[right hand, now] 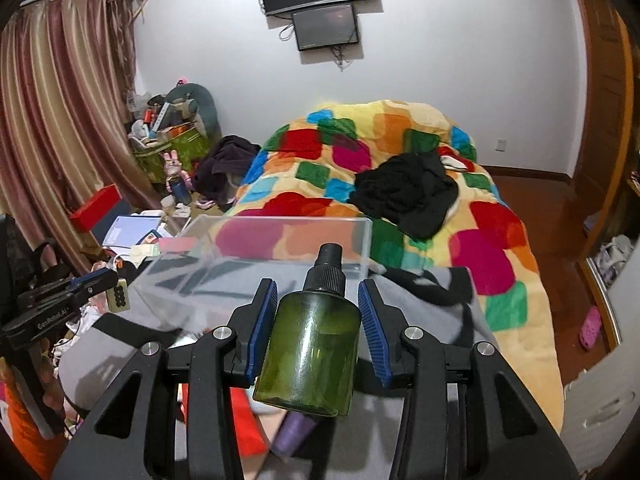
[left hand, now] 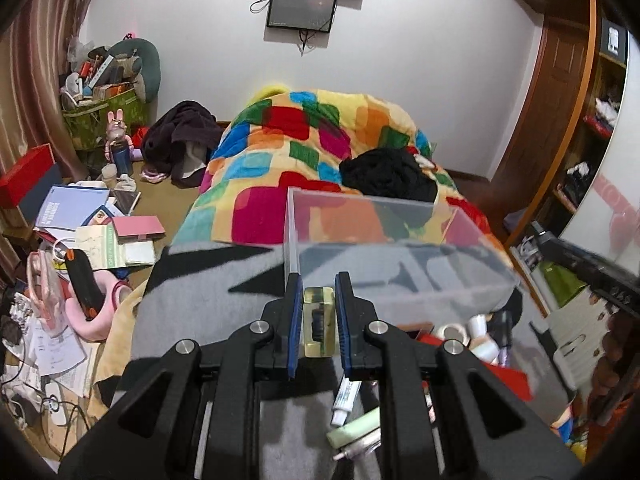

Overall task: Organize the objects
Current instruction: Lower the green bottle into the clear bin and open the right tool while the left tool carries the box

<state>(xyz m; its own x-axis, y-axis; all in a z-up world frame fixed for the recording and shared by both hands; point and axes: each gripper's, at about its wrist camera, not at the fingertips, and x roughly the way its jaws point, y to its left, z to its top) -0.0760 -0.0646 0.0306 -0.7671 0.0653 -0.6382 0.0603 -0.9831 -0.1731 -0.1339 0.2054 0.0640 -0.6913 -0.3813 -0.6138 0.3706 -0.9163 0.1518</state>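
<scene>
Left gripper clamped on a small yellowish translucent block with a dark insert, held clear above the grey-and-black blanket near the bed's foot edge. Right gripper closed around a green spray bottle, pads on the body's sides, black cap pointing forward. Clear plastic bin standing on the blanket just ahead of both, open-topped, seemingly empty. Likely light, both of them; block stiff and smooth, so prone to slipping. Bottle thin-walled, glossy, probably slightly springy under squeeze: best gripped mid-body, not by the cap. More tubes lying below, near the blanket's front edge.
</scene>
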